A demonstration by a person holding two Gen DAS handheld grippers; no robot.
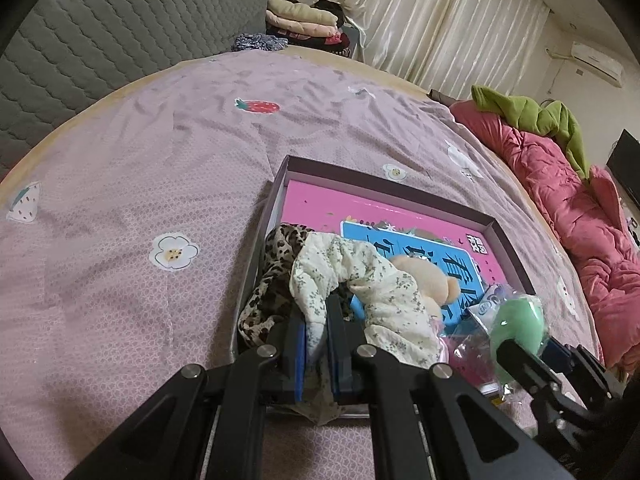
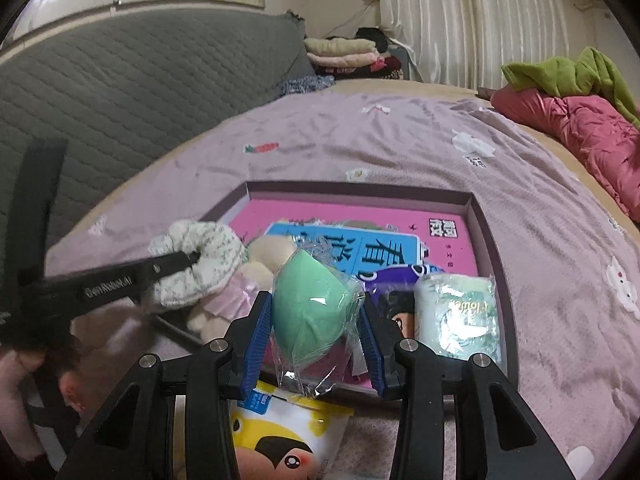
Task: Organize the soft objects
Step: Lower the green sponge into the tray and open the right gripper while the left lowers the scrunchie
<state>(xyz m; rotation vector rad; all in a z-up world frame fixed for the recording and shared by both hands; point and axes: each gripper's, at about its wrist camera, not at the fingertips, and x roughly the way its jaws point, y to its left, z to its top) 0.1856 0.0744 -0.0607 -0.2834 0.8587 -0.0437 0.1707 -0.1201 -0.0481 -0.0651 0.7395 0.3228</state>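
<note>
Green sponge, egg-shaped and sealed in clear crinkly film, sits between the blue pads of the right gripper; the pads press on its two sides, so this gripper is clamped on it. The sponge hangs above the near edge of the shallow box, which lies on the bed. Inside the box, at about 2 o'clock from the sponge, lies a pale green tissue pack. At 10 o'clock lies a small plush doll in a pink skirt.

The left gripper has its jaws together on the floral scrunchie, pinching only a thin fold of it. The scrunchie rests over the left part of the box, and a leopard-print cloth lies under it, at 9 o'clock.

To do this step well, the right hand should probably bring the sponge over the free pink floor at the middle of the box, between the doll and the tissue pack, and lower it before opening. The film is slippery and the sponge is soft, so a gentle squeeze is better than a hard one. The left hand should keep its arm out of the way, because both grippers work close together. A yellow packet lies outside the box, at 6 o'clock from the sponge, and it seems still to wait.
</note>
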